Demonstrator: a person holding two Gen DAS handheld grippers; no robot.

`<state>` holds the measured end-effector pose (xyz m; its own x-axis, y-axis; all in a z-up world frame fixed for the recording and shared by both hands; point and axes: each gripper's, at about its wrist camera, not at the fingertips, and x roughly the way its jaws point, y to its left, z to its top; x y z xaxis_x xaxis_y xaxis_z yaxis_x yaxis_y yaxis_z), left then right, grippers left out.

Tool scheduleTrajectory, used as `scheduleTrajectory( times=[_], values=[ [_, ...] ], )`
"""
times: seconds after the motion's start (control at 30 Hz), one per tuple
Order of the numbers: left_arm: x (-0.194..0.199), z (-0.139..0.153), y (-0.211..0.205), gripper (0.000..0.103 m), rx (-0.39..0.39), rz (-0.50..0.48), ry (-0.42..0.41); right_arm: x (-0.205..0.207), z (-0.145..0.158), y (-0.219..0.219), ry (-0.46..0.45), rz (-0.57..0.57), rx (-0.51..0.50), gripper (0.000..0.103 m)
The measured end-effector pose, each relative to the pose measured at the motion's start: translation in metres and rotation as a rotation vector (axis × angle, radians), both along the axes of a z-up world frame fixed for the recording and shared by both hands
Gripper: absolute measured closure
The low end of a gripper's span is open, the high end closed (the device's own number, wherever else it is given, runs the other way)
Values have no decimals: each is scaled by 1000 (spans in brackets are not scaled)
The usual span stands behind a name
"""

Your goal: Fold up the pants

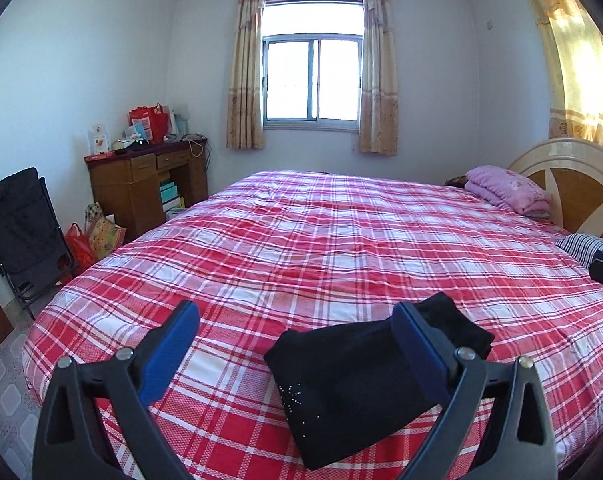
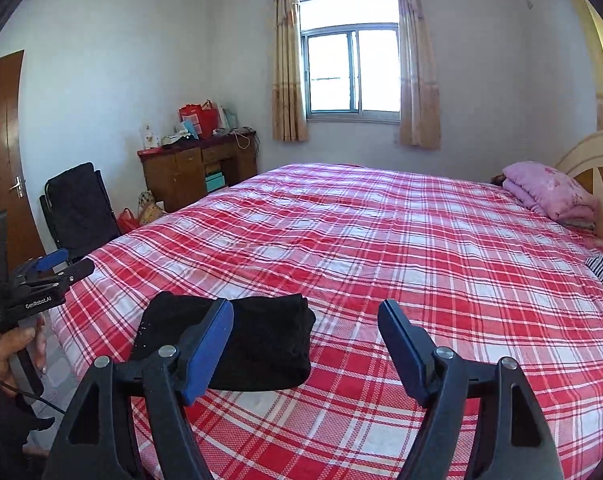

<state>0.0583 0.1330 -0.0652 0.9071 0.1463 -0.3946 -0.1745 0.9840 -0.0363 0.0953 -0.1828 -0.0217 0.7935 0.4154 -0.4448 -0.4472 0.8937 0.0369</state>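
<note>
Near the front edge of the red-and-white plaid bed (image 1: 341, 240) lies the folded black knit pants bundle (image 1: 341, 380), soft and matte, its long axis running left to right. It sits between both claws, below them: left claw (image 1: 297, 344) spread wide and empty, right claw (image 2: 305, 344) likewise spread, pinching nothing.

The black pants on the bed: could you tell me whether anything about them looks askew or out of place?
Nothing stands out. The black pants lie as a compact folded bundle on the plaid bedspread near its front edge. Both tongs, left and right, are open and hold nothing.
</note>
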Motion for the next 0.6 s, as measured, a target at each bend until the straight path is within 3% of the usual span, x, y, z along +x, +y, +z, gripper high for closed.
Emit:
scheduleTrajectory(
  times=[0.6],
  values=[
    [-5,2,-9,4,11,-4,-4,-4,2,-3,-5,-15,6,27]
  ],
)
